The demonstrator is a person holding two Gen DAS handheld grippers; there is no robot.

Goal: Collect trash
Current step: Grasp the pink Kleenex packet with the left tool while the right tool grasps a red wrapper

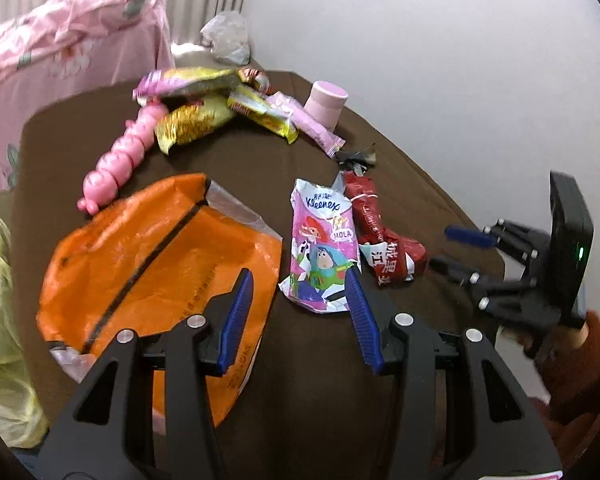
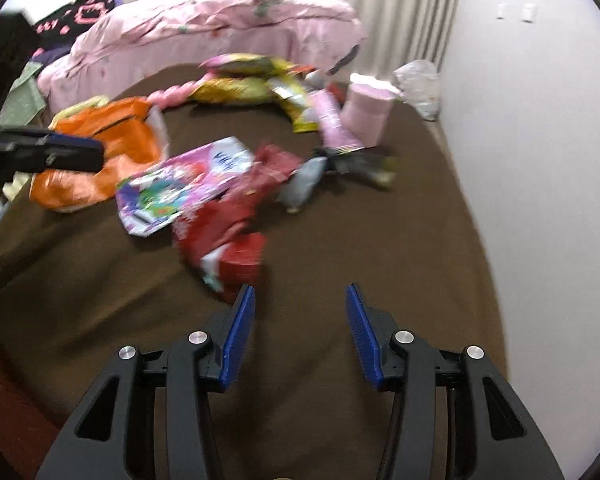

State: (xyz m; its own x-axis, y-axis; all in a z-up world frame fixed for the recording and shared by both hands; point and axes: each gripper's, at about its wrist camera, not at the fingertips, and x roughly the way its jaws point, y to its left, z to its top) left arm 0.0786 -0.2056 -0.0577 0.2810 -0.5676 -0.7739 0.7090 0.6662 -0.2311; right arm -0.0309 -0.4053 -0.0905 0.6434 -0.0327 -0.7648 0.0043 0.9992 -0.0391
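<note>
While both tools hang over the brown-covered bed, neither has hold of anything. The left tool (image 1: 300, 312) stands about half open, its blue pads (image 1: 238, 312) bare, with the near end of the Kleenex tissue pack (image 1: 324, 248) just ahead of the gap and the orange plastic bag (image 1: 148, 264) spread flat under its left finger. The right tool (image 2: 300, 320) is likewise part open and empty, tilted down at bare cover, the red wrapper (image 2: 228, 240) just beyond its left pad (this view is smeared, so fine detail is lost).

The trash lies scattered from the middle of the bed toward its far edge by the wall: the yellow snack bags (image 1: 196, 120), a pink sachet (image 1: 312, 124), a pink paper cup (image 1: 324, 104), a dark crumpled scrap (image 1: 356, 158) and a pink toy (image 1: 116, 160) beside the bag.

To do this step well, I would judge the left tool should lift one rim of the orange bag to open its mouth, not pinch both layers, while the right takes the red wrapper by its thicker crumpled end, since flat film slips.

Readable writing: "Kleenex" and "HOLA" on the tissue pack, with cartoon figures. The red wrapper carries white Chinese characters; small print along the bag is too fine to read.
</note>
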